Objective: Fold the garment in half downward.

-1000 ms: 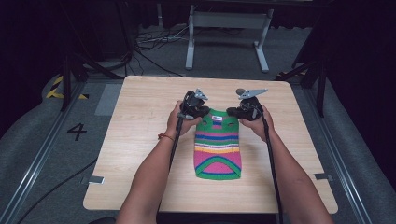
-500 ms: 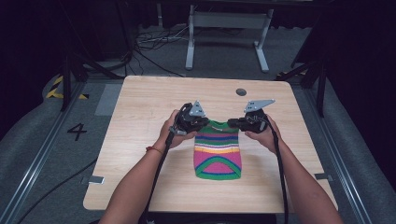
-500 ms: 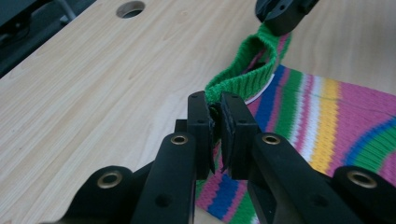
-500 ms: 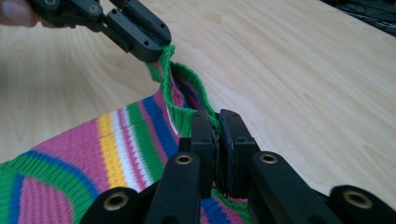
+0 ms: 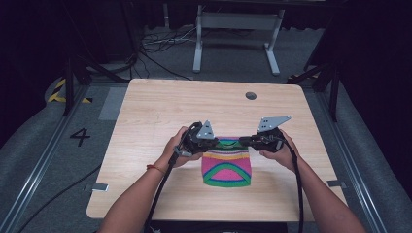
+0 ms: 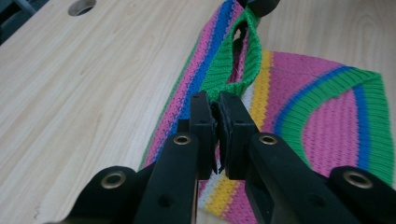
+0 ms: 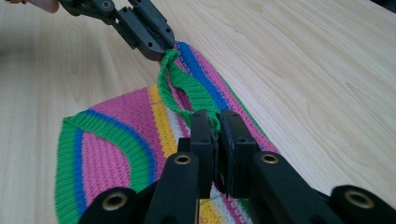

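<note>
Both of my grippers are clamped on the striped knit cloth (image 5: 227, 167), which lies on the table (image 5: 160, 111) nearer its near edge than its far one, about midway between the left and right edges. My left gripper (image 5: 217, 142) pinches the cloth's far left corner, and in the left gripper view its jaws are closed tight on the green ribbed edge (image 6: 233, 65). My right gripper (image 5: 244, 141) bites the far right corner the same way, its jaws shut on that green band (image 7: 187, 86). Between the two claws the band is lifted off the wood, while the pink, blue and green arcs of the cloth lie flat toward me. A round hole (image 5: 250, 95) sits near the table's far edge.
</note>
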`<state>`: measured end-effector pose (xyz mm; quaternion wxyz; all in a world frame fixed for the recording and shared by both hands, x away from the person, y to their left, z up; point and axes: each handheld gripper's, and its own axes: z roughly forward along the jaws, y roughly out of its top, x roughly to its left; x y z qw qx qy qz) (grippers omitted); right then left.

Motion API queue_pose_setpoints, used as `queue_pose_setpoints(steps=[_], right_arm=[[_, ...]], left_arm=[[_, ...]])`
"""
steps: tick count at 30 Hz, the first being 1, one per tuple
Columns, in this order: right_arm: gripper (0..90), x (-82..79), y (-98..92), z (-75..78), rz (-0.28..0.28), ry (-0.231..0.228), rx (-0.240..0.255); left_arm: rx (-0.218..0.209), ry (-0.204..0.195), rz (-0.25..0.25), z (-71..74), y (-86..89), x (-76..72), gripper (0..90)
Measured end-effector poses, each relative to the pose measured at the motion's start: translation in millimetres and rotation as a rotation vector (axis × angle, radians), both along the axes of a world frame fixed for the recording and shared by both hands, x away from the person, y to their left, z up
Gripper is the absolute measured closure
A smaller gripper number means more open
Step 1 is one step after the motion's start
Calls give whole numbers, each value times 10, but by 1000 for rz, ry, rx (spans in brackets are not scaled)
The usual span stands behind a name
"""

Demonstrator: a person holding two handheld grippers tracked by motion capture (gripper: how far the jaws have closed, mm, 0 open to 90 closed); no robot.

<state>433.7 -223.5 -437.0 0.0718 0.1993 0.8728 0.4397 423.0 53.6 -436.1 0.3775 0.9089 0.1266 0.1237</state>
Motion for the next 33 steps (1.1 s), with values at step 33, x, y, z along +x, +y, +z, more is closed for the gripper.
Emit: queue_pose_setpoints(steps=[33], right_arm=[[837, -678, 102, -295, 189, 75, -152]], left_arm=[[142, 48, -137, -323, -16, -684, 846]])
